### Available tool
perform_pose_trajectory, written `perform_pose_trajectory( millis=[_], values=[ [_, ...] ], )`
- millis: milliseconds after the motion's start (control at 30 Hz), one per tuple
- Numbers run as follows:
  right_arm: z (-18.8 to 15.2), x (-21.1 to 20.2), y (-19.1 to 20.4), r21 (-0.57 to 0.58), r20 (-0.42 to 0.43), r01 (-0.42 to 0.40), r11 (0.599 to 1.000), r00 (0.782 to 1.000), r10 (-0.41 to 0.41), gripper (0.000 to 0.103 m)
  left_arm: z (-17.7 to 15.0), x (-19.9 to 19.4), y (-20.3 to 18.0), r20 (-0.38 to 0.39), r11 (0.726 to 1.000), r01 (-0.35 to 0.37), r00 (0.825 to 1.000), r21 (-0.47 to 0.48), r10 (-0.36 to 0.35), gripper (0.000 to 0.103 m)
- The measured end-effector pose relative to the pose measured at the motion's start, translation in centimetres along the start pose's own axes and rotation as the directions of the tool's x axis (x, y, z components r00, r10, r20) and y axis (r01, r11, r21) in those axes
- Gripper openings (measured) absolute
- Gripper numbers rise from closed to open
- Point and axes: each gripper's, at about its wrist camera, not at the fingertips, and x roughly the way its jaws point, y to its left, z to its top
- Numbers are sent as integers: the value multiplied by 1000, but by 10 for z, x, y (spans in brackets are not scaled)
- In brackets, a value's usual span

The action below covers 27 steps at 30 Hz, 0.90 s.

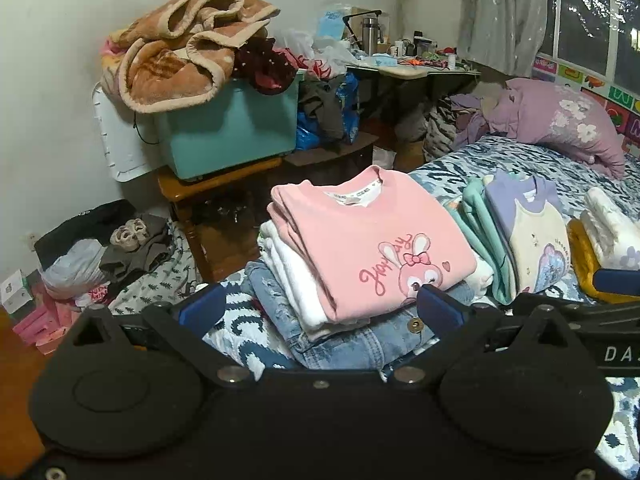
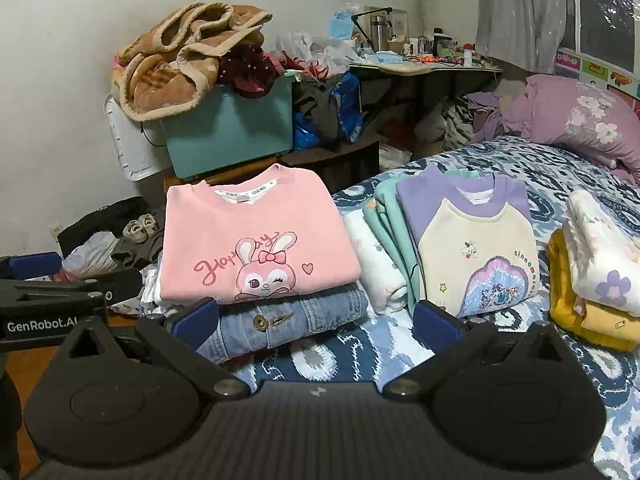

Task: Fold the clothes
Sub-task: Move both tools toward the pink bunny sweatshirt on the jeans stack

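A folded pink sweatshirt with a rabbit print (image 1: 360, 240) (image 2: 256, 236) tops a pile of white clothes and a denim jacket (image 2: 288, 320) on the blue patterned bed (image 2: 360, 360). To its right lies a folded purple-and-cream top (image 1: 532, 232) (image 2: 476, 248) on mint and white clothes. Further right a white floral piece (image 2: 604, 248) rests on a yellow garment (image 2: 576, 320). My left gripper (image 1: 320, 308) is open just in front of the pink pile, holding nothing. My right gripper (image 2: 316, 320) is open before the gap between the two piles, also holding nothing.
Beyond the bed's left edge stand a teal bin (image 1: 232, 132) under a brown blanket (image 1: 176, 48), a wooden stool (image 1: 212, 184) and floor clutter (image 1: 100, 248). A crowded desk (image 1: 412, 68) is at the back. A purple pillow (image 1: 560, 120) lies at the bed's head.
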Motion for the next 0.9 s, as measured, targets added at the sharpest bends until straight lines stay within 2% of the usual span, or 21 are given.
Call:
perform_pose_trajectory(
  millis=[200,900],
  values=[
    [-5,5,-2,-4,-5,2,1000,1000,-2,103,-2,2,5,-1,1000,7,1000,-27,-7,103],
    [-12,12,-3,18,-27,16,1000,1000,-16,103,-3,13,6,-21,1000,2,1000,-20,-2,103]
  ],
)
